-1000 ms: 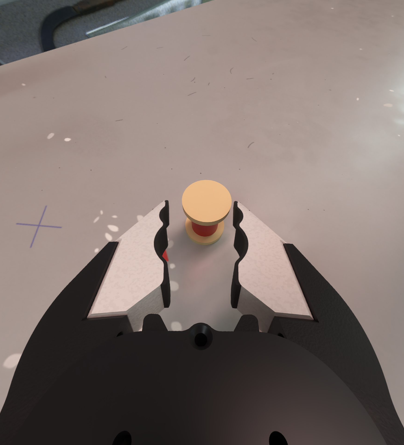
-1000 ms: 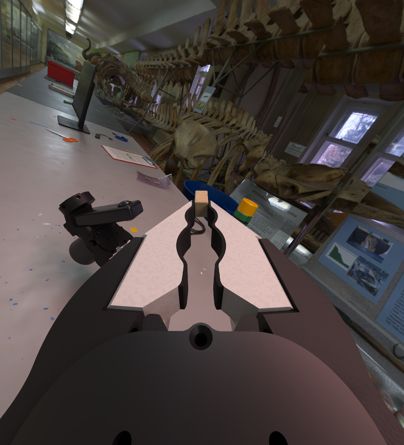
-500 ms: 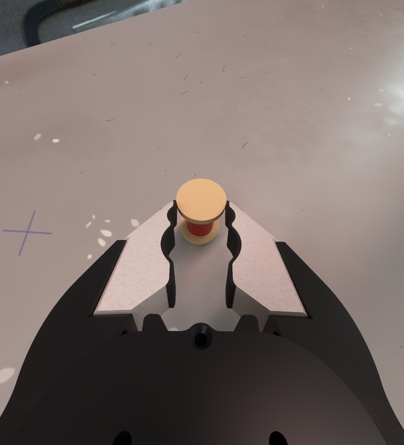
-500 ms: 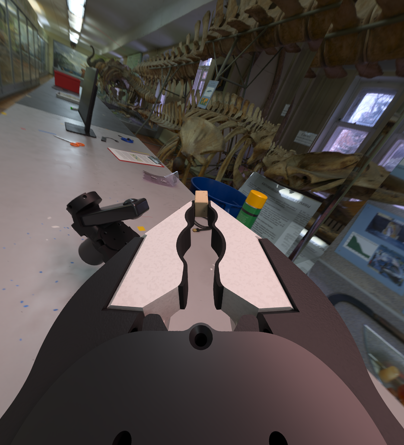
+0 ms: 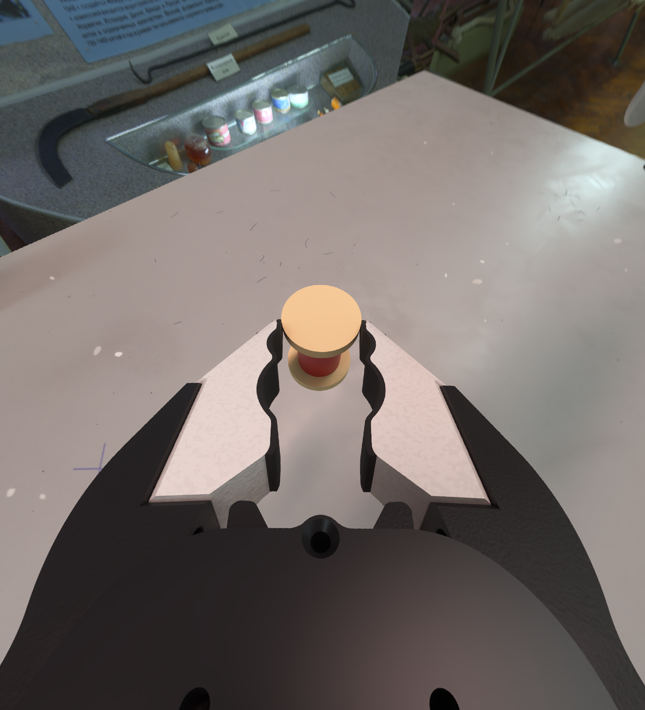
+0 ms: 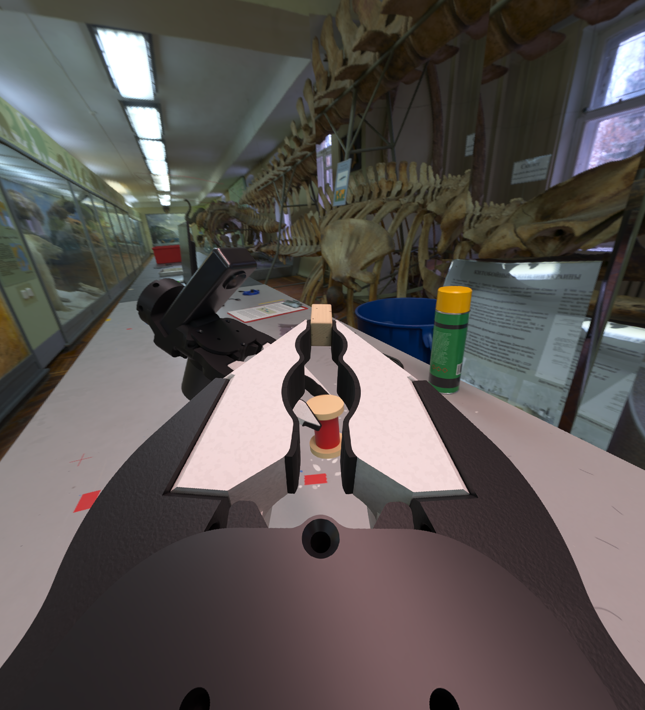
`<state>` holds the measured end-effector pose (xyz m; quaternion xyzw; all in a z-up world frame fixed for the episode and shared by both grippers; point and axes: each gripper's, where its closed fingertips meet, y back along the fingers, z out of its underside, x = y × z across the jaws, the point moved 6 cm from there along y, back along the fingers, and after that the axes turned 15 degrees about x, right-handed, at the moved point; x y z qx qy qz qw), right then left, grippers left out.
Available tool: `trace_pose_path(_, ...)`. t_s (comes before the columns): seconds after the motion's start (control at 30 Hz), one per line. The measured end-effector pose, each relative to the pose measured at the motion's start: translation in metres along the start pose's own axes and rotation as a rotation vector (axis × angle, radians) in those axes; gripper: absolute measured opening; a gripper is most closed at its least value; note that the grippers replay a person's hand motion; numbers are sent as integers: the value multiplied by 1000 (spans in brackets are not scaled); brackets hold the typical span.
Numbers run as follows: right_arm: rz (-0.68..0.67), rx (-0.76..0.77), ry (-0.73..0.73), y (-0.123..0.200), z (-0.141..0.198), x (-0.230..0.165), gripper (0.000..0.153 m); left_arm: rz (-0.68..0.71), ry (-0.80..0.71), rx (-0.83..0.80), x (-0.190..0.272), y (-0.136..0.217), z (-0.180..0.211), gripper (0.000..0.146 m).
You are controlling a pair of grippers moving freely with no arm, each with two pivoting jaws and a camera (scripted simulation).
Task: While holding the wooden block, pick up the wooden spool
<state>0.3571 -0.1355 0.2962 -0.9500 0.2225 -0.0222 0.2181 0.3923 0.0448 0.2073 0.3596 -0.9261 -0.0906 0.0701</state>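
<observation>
The wooden spool point(image 5: 320, 338) has tan flanges and a red core. My left gripper point(image 5: 320, 326) is shut on its top flange, one fingertip on each side, over the pale table point(image 5: 467, 269). Whether the spool's bottom flange touches the table I cannot tell. In the right wrist view the spool point(image 6: 326, 426) stands upright, seen through the gap between my right fingers, with a left fingertip point(image 6: 308, 415) against it. My right gripper point(image 6: 320, 326) is shut on the small wooden block point(image 6: 320, 325), held at its tips above the table.
A green spray can with a yellow cap point(image 6: 449, 342) and a blue bucket point(image 6: 394, 326) are at the table's right edge. Red tape marks point(image 6: 315, 479) lie near the spool. Papers point(image 6: 267, 309) lie farther back. The table's far edge point(image 5: 236, 161) is close.
The left fingers have closed from wide open onto the spool's top flange and the left view has tilted up. The right gripper has turned toward the spool, still holding the block.
</observation>
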Motion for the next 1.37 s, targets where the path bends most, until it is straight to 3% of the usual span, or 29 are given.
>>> trace_pose_path(0.3, 74, -197, 105, -29, 39, -31, 9, 12, 120, -30, -4, -2, 14, 40)
trace_pose_path(0.57, 117, -311, 113, -39, 70, -37, 9, -49, 59, -54, -4, -1, 15, 40)
trace_pose_path(1.2, 145, -276, 5, -40, 81, -33, 9, -141, -58, -24, 0, -3, 10, 40)
trace_pose_path(1.37, 149, -259, 68, -40, 77, -37, 9, -144, -127, 2, 4, -1, 4, 40)
